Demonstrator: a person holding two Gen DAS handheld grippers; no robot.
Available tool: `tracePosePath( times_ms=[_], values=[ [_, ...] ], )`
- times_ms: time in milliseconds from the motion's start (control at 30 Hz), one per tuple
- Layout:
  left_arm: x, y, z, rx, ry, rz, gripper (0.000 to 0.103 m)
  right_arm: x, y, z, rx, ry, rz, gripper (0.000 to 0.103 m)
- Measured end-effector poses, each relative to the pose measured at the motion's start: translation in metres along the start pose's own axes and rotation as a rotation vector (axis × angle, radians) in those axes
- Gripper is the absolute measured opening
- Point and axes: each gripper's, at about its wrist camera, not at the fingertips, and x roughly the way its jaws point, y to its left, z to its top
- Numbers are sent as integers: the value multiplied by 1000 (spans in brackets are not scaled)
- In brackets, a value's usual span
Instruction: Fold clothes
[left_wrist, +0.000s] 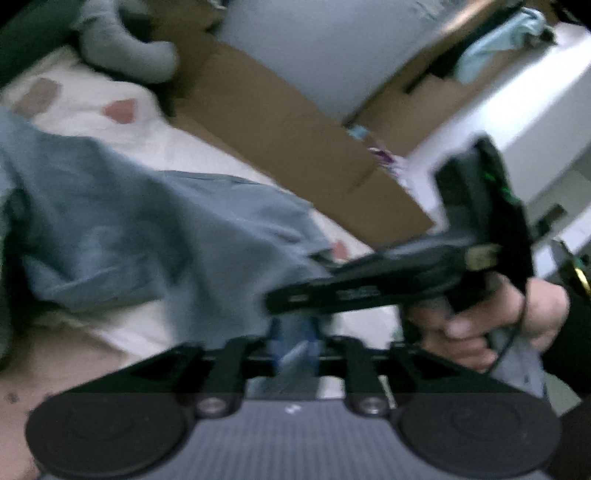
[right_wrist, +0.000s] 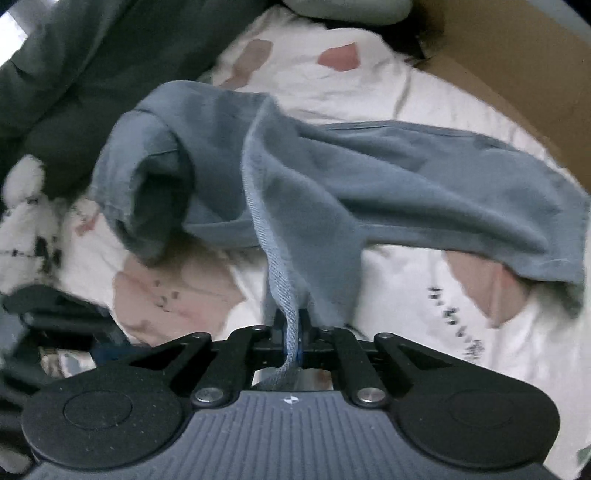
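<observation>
- Where right wrist view is sharpest: right gripper (right_wrist: 292, 341) clamped tight on a pale stitched hem of the blue-grey garment (right_wrist: 369, 184), cloth pinched between the pads and trailing out below them.
- Garment draped away from that grip across white bedding (right_wrist: 461, 314) printed with pink patches; one rolled end left of centre, far end cut off at the right edge.
- Left gripper (left_wrist: 293, 345) partly open; blue cloth visible in the gap, but too blurred to tell whether the pads press on it.
- Left wrist view smeared throughout; garment edges soft.
- Right gripper body crossing that view, held by a hand (left_wrist: 491, 325), sleeve cut off at the frame edge.
- Cardboard box (left_wrist: 280, 122) beyond the bed, contents indistinct.
- Dark grey fabric (right_wrist: 74, 74) upper left, identity unclear.
</observation>
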Motion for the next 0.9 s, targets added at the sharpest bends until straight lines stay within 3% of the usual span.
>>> tracePosePath(
  times_ms=[33, 67, 233, 400, 633, 900],
  values=[
    [-6, 8, -1, -17, -12, 24, 52, -4, -4, 0, -3, -4, -15, 3],
    [-11, 16, -2, -35, -24, 48, 58, -8, -8, -1, -12, -9, -36, 2],
    [-39, 63, -11, -147, -74, 197, 77, -36, -32, 0, -45, -32, -162, 2],
    [-62, 99, -23, -259, -121, 331, 82, -67, -59, 2, -56, -71, -267, 2],
    [-97, 122, -26, -338, -192, 441, 83, -114, -89, -2, -34, -132, -375, 1],
    [-128, 132, -31, -410, -238, 497, 85, -153, -118, -34, 47, -176, -463, 2]
  ],
)
